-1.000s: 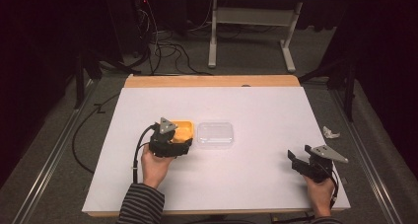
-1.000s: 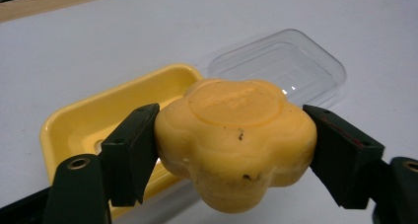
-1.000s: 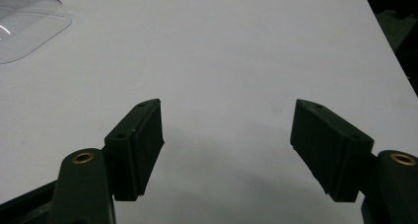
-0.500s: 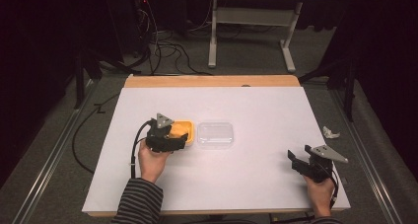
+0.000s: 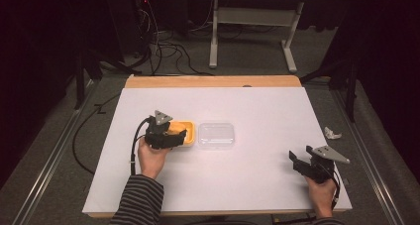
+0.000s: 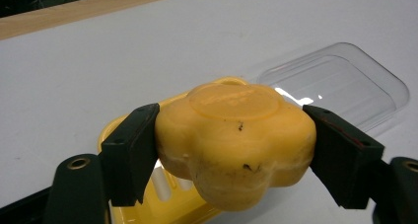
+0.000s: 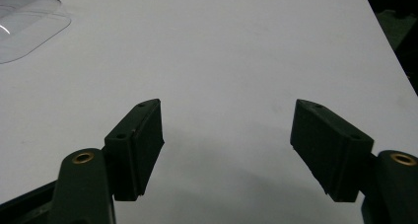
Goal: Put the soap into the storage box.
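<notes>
**Soap in the left claw, over its dish**

Your left claw (image 6: 231, 150) is clamped on the soap (image 6: 235, 147), one jaw on each flank, and holds it just above the near end of the yellow dish (image 6: 148, 184). In the high view, that claw (image 5: 171, 136) sits over the dish (image 5: 184, 136), left of centre on the white bench (image 5: 257, 106). The clear lid (image 5: 216, 135) lies flat just beside the dish, on its right.

The step in hand looks to be moving the soap at the dish; whether you are lifting it out or setting it in cannot be told. If it is going in, line it up over the ribbed bottom, lower it until it rests, and only then spread the jaws. The lid would likely follow.

The soap is a rounded, lobed yellow bar with a round stamp pressed in its top and a few dark specks on its face. It may be slippery, so keep the grip even.

Your right claw (image 7: 226, 150) stands wide open with nothing in it, low over bare bench near the right front corner, well apart from the dish.
</notes>
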{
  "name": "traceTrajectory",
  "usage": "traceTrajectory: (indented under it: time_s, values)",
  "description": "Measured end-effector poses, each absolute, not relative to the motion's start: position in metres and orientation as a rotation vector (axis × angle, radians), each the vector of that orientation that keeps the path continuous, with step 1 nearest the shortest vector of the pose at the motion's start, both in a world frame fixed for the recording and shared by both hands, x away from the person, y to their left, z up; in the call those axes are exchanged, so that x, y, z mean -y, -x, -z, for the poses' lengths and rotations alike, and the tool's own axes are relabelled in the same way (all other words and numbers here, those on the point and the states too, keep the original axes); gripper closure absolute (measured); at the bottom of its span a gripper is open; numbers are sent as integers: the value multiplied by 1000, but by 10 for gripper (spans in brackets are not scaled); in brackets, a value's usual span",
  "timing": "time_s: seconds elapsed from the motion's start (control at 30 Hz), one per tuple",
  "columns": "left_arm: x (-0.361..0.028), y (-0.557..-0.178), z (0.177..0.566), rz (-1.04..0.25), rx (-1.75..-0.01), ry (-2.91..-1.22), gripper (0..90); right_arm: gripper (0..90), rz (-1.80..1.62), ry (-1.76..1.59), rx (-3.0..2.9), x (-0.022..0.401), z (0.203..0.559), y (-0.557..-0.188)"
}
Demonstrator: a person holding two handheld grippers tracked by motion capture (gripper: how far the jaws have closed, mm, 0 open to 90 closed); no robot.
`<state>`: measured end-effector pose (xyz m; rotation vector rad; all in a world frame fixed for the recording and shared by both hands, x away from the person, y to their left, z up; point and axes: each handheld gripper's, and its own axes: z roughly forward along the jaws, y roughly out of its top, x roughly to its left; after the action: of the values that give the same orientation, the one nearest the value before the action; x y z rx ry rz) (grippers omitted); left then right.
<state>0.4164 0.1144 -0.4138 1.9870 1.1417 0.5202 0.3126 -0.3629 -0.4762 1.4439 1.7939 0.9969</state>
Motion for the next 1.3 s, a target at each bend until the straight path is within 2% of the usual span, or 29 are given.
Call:
traceTrajectory:
  time_s: [1.3]
  values:
    - [-106,-452,441,-526,-1225,-2051,259,287,-1002,-1444,-1794,363,476,-313]
